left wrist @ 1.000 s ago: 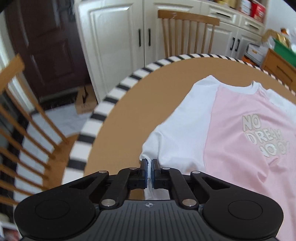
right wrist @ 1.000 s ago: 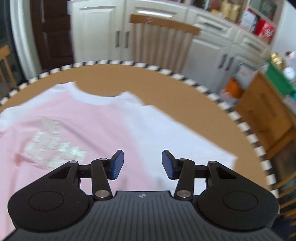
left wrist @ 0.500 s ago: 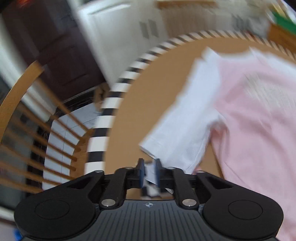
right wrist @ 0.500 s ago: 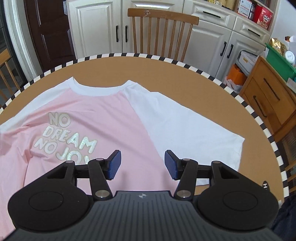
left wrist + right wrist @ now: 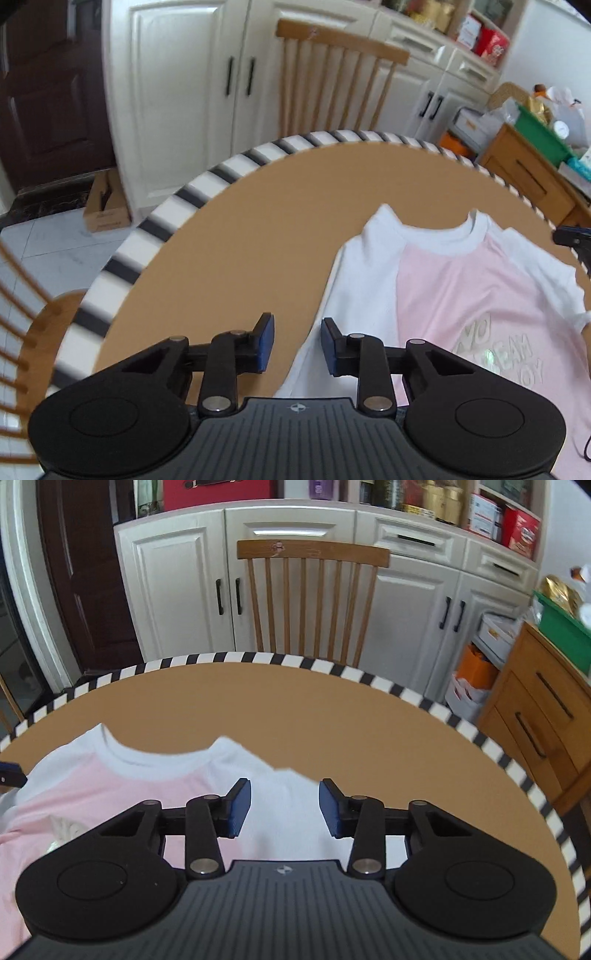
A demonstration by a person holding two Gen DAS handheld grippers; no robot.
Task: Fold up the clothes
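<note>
1. T-shirt [image 5: 461, 295] lies face-up on the round table [image 5: 258, 229], collar toward the far chair [image 5: 314, 602], print readable from the near side. Judging by that, it's laid out for folding from the near edge.
2. Left sleeve isn't spread flat: the white fabric on that side runs in a narrow strip along the pink body, edge roughly straight from shoulder to near hem. Looks like the first side fold is in.
3. Left gripper [image 5: 297, 345]: jaws spread, nothing between them. It sits over that folded edge, one pad over bare table, the other over white cloth. Whether it touches the cloth I can't tell.
4. Right gripper [image 5: 284, 808]: jaws spread, empty, above the white right shoulder/sleeve area of the t-shirt [image 5: 280, 797]. My read: it's lined up to pinch that sleeve for the mirror fold.
5. Right sleeve is mostly hidden under the gripper body in the right view; sleeve edge is rumpled in the left view. Can't tell if it's flat.
6. Striped table rim [image 5: 417, 698] is well apart from the cloth on the far side, so there's room to work.
7. Risk, as a guess: thin knit, a pinch may catch both layers.
</note>
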